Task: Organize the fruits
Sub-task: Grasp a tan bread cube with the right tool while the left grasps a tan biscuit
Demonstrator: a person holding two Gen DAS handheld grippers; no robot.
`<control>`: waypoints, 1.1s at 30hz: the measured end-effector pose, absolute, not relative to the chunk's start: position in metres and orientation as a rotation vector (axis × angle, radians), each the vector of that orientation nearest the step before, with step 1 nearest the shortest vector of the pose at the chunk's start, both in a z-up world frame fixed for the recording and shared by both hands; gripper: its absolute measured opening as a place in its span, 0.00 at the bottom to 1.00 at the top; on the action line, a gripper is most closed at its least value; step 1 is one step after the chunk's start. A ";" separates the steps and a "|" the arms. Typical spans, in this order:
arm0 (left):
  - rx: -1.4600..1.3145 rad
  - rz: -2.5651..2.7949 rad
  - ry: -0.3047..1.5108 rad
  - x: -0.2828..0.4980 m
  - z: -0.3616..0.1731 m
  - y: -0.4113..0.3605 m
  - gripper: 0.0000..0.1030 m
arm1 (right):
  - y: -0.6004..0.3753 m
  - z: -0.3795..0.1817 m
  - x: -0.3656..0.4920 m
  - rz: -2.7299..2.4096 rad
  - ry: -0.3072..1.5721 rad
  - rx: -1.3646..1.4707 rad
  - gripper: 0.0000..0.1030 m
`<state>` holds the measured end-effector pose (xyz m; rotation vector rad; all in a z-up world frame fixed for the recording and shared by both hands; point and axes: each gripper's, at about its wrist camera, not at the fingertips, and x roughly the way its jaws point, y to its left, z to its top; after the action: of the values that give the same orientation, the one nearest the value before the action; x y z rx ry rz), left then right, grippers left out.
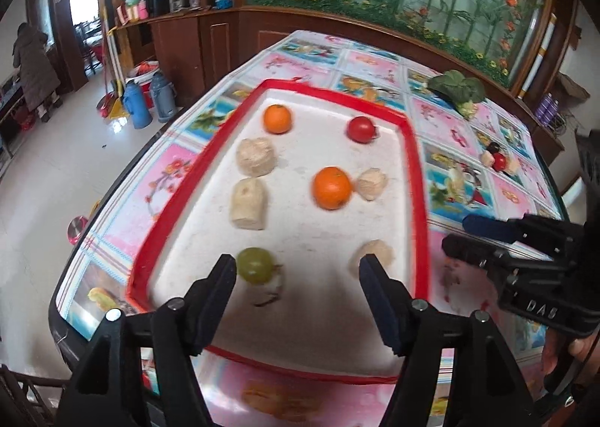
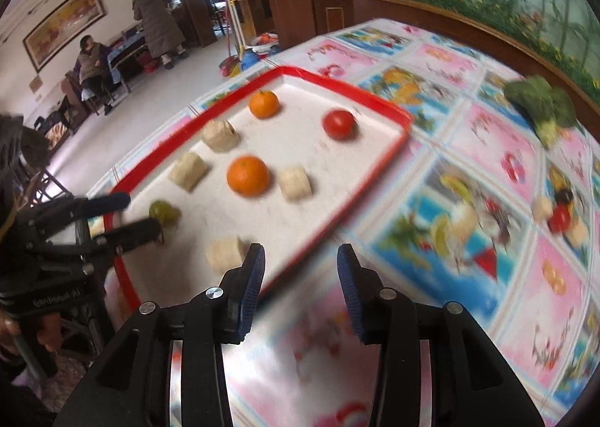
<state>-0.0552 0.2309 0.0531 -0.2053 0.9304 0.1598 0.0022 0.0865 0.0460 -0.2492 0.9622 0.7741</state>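
A white tray with a red rim (image 1: pixel 412 149) (image 2: pixel 375 104) holds two oranges (image 1: pixel 332 187) (image 2: pixel 248 175), a tomato (image 1: pixel 361 129) (image 2: pixel 339 124), a green grape (image 1: pixel 255 265) (image 2: pixel 164 212) and several pale peeled chunks (image 1: pixel 249 203) (image 2: pixel 188 171). My left gripper (image 1: pixel 298 269) (image 2: pixel 140 213) hangs open over the tray's near end, with the grape just outside its left finger and nothing between the fingers. My right gripper (image 2: pixel 300 254) (image 1: pixel 459 233) stands open over the tray's right rim and the tablecloth, holding nothing. A small pile of loose fruit (image 1: pixel 497 158) (image 2: pixel 558 213) lies on the cloth to the right.
A leafy green vegetable (image 1: pixel 459 89) (image 2: pixel 540 100) lies at the table's far right by a wooden-framed glass panel. The table's left edge (image 1: pixel 123 179) drops to the floor, where thermos jugs (image 1: pixel 137 104) stand. Two people (image 2: pixel 155 20) are at a far table.
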 end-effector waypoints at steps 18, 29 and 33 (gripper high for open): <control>-0.070 -0.084 0.935 -0.004 0.067 0.095 0.72 | -0.083 0.030 0.019 0.502 1.044 -0.030 0.39; -0.032 -0.061 0.985 0.034 0.052 0.063 0.78 | -0.152 0.035 0.108 0.385 0.986 0.045 0.43; -0.020 -0.054 1.007 0.045 0.046 0.056 0.79 | -0.146 0.027 0.142 0.378 0.975 -0.008 0.44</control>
<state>0.0445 0.0562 0.0457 -0.0202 1.0066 -0.0536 0.1417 -0.1458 0.0266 -0.0085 0.9750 0.3778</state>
